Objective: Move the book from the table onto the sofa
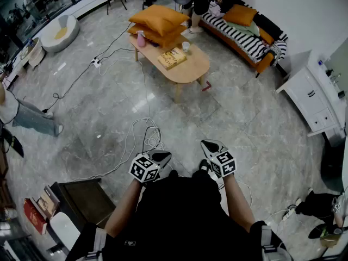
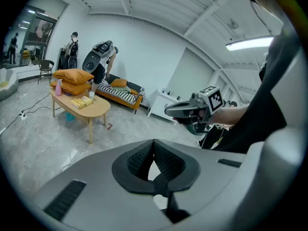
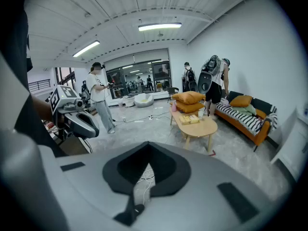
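The yellow book (image 1: 172, 57) lies flat on the oval wooden table (image 1: 191, 70), far ahead of me across the room. Behind the table, the orange sofa (image 1: 246, 36) with a striped cover stands against the wall. Both grippers are held low in front of my body, far from the table. My left gripper (image 1: 162, 157) is shut and empty, as is my right gripper (image 1: 209, 145). In the left gripper view the jaws (image 2: 154, 141) meet, with the book (image 2: 82, 102) far off at the left. In the right gripper view the jaws (image 3: 147, 146) are closed, and the book (image 3: 189, 120) lies beyond them.
Stacked orange cushions (image 1: 159, 20), a pink bottle (image 1: 141, 38) and a cup (image 1: 186, 46) share the table. Cables (image 1: 144, 137) loop over the tiled floor between me and the table. A white cabinet (image 1: 312, 99) stands at the right. A person (image 1: 201, 1) stands by the sofa's end.
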`<control>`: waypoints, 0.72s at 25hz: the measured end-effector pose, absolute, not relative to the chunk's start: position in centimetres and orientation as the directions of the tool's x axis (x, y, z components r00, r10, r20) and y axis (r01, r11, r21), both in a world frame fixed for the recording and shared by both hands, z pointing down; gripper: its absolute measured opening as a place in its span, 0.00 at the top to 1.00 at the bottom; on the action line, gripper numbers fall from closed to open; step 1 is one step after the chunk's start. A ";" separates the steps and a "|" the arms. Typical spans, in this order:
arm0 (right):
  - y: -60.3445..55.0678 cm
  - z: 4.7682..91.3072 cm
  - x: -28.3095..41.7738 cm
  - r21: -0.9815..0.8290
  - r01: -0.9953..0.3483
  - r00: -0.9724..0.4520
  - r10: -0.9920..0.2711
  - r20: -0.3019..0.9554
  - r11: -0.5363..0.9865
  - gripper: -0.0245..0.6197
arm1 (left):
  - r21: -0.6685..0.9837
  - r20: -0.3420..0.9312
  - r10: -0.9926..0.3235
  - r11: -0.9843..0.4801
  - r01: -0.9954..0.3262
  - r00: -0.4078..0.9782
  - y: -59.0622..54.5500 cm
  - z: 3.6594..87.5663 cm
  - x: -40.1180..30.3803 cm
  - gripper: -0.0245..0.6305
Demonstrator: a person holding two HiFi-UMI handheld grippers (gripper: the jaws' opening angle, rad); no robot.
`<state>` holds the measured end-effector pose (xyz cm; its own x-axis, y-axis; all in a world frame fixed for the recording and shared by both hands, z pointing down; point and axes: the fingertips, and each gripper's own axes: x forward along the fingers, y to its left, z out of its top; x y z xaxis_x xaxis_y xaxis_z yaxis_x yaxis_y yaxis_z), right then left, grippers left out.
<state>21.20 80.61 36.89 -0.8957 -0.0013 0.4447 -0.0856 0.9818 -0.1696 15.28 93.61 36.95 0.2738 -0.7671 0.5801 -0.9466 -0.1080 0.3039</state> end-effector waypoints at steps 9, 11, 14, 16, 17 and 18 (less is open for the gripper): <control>79.3 37.2 21.4 -0.187 -0.086 -0.897 0.006 0.443 0.979 0.95 | 0.319 0.583 -0.764 -0.097 -0.943 0.276 92.1 37.1 15.7 0.95; 79.0 37.2 21.5 -0.190 -0.085 -0.896 0.008 0.444 0.978 0.95 | 0.322 0.585 -0.763 -0.095 -0.942 0.277 91.8 37.1 15.9 0.95; 78.3 37.5 21.5 -0.197 -0.093 -0.894 0.005 0.447 0.976 0.95 | 0.324 0.588 -0.761 -0.090 -0.942 0.275 91.4 37.2 16.2 0.95; 77.9 37.7 21.5 -0.207 -0.095 -0.895 0.007 0.446 0.974 0.95 | 0.321 0.592 -0.759 -0.084 -0.943 0.269 91.2 37.3 16.2 0.95; 77.7 37.8 21.4 -0.210 -0.094 -0.896 0.010 0.444 0.973 0.95 | 0.319 0.594 -0.759 -0.079 -0.944 0.265 91.1 37.3 16.1 0.95; 77.5 37.8 21.4 -0.212 -0.092 -0.897 0.012 0.443 0.973 0.95 | 0.317 0.596 -0.760 -0.074 -0.945 0.260 90.9 37.4 16.0 0.95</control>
